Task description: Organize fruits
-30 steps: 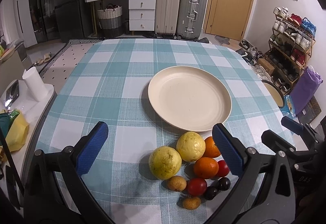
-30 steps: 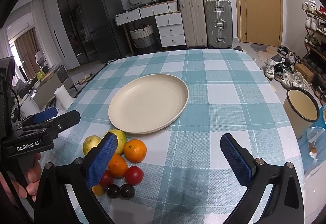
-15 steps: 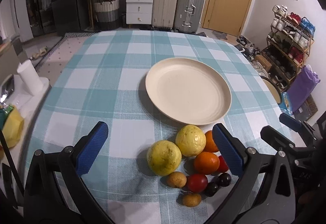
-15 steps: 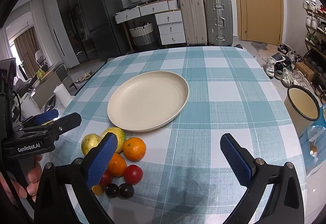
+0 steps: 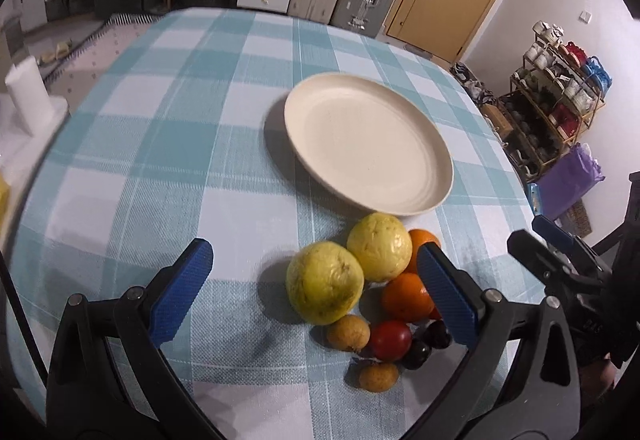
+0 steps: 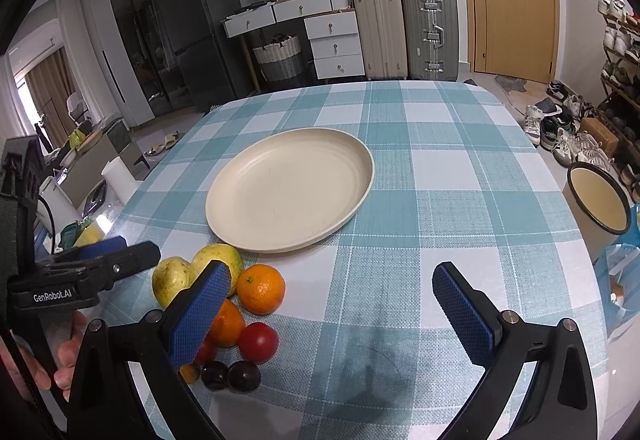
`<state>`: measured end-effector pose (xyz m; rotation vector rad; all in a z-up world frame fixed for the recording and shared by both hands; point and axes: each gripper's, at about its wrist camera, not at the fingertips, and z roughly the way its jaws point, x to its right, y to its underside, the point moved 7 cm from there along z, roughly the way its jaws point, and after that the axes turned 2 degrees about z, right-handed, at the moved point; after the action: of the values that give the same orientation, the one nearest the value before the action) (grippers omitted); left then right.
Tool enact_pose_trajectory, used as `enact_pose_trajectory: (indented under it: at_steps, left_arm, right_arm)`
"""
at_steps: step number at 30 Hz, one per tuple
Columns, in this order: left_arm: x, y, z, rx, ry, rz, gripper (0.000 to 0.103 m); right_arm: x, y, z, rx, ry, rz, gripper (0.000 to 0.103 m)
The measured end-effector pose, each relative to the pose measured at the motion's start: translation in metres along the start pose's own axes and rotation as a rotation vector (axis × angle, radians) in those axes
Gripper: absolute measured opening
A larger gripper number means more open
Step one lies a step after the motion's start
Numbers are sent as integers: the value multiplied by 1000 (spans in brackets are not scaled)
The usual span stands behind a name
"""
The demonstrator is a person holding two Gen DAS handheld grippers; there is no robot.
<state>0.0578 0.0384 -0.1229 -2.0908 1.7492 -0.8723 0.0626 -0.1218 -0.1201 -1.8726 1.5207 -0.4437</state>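
The fruits sit bunched on the checked bench (image 5: 168,143), just in front of the cream plate (image 6: 291,188): two yellow guavas (image 5: 325,288), two oranges (image 6: 261,288), red tomatoes (image 6: 258,341), dark plums (image 6: 244,376) and small brown fruits (image 5: 348,332). None is on the plate. My left gripper (image 5: 314,292) hovers over the pile, fingers (image 5: 181,292) spread wide and holding nothing. My right gripper (image 6: 334,314) hangs beside the pile, fingers (image 6: 463,314) likewise released, gripping nothing.

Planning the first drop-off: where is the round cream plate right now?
The round cream plate sits mid-table in both views, just beyond the fruit pile, its near rim by a large yellow fruit.
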Motion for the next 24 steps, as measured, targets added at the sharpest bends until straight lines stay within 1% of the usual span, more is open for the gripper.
enact_pose_trajectory:
  at_steps: [4,6,8,11,13,14,16,18,21,22,24]
  left_arm:
    - [-6,6,7,-25,38,-26,98]
    - [-6,8,10,-40,74,-28,92]
    - [-5,12,14,-60,104,-22,89]
    - [-2,16,19,-80,151,-25,86]
    - [-1,18,22,-91,180,-33,82]
    - [0,19,24,-99,195,-37,76]
    - [1,21,27,-112,222,-39,71]
    - [1,21,31,-124,237,-39,62]
    - [1,23,35,-139,257,-42,54]
    - [-1,23,36,-142,258,-47,48]
    - [-4,24,38,-148,283,-63,46]
  right_arm:
    - [-1,-1,3,-11,1,-2,103]
    - [-2,-1,6,-16,1,-5,103]
    - [-4,-1,8,-23,-3,-5,103]
    - [-6,0,12,-34,-5,-10,103]
    - [-8,0,15,-39,-7,-14,103]
    - [-8,-1,16,-41,-7,-15,103]
    - [-10,-2,18,-44,-6,-19,103]
    - [-11,-2,19,-45,-4,-23,103]
    - [-11,-3,22,-48,-3,-25,103]
    - [-11,-3,23,-48,-2,-25,103]
    - [-11,-2,24,-51,-1,-25,103]
